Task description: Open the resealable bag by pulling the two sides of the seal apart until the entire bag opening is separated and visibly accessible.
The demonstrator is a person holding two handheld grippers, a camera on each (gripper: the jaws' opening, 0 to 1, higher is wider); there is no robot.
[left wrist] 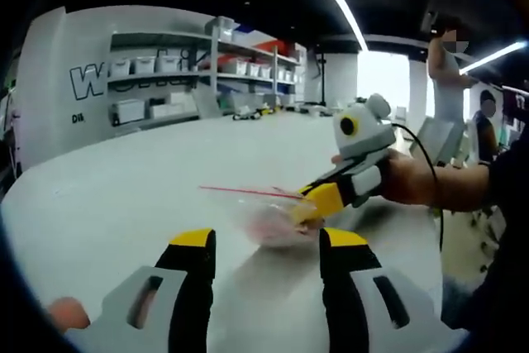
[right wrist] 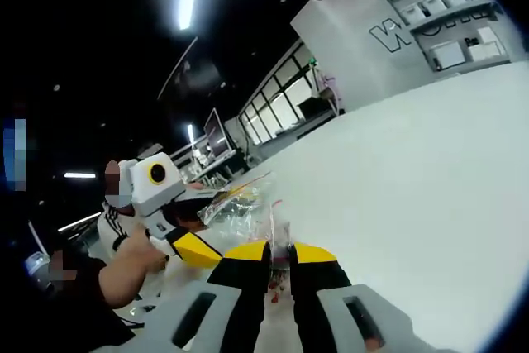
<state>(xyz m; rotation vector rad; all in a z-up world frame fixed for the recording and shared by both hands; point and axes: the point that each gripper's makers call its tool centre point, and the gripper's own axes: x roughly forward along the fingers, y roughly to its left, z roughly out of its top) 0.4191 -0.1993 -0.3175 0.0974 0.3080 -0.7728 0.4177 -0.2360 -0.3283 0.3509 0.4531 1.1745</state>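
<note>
A clear resealable bag (left wrist: pixel 269 219) with a red seal strip and pinkish contents is held just above the white table (left wrist: pixel 116 196). My right gripper (left wrist: pixel 307 208) reaches in from the right and is shut on the bag's right edge near the seal. My left gripper (left wrist: pixel 267 241) stands open, jaws wide apart, with the bag just beyond its tips. In the right gripper view the bag (right wrist: pixel 240 208) crumples upward from my right gripper (right wrist: pixel 279 255), whose jaws pinch the plastic. My left gripper (right wrist: pixel 198 241) sits at the left beside the bag, held by a hand.
Shelves (left wrist: pixel 207 72) with white bins line the far wall behind the table. A person (left wrist: pixel 450 80) stands at the far right, near another seated one. The table (right wrist: pixel 413 171) stretches wide and bare to the right. Windows and desks (right wrist: pixel 273 117) lie beyond its far edge.
</note>
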